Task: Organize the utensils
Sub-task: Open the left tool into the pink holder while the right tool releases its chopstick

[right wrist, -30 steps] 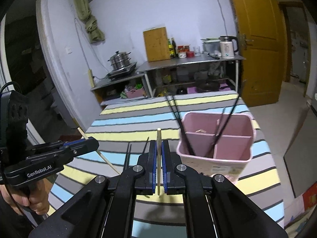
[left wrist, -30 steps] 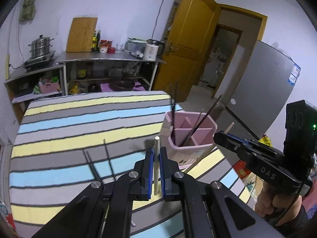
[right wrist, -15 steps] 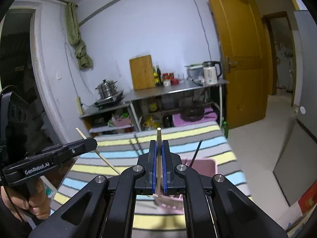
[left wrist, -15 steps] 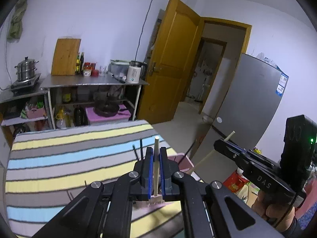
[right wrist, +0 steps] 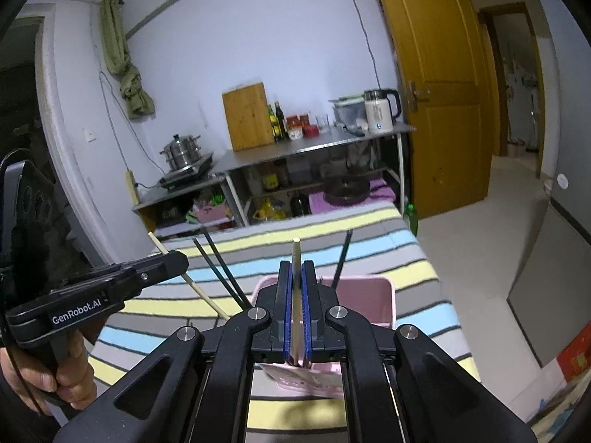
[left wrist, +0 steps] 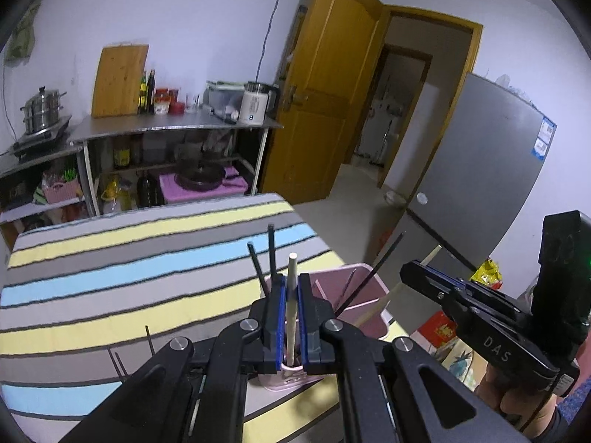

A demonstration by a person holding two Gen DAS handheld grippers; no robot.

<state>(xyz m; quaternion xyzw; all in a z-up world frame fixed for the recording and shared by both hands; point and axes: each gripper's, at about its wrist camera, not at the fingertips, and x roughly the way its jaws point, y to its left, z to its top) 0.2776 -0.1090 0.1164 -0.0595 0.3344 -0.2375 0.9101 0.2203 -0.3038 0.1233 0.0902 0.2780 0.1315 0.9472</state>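
Left claw [left wrist: 290, 295]: closed on a pale chopstick [left wrist: 291, 288], held upright over the pink bin [left wrist: 369, 288]
Right claw [right wrist: 295, 295]: clamped on a second chopstick [right wrist: 295, 258]
Bin: set on the striped counter [left wrist: 110, 288]; black chopsticks [left wrist: 271, 251] are held inside

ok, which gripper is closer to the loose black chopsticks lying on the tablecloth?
Left. The left gripper hangs just right of the loose black chopsticks, above the pink holder; the right gripper is farther right, past the holder.
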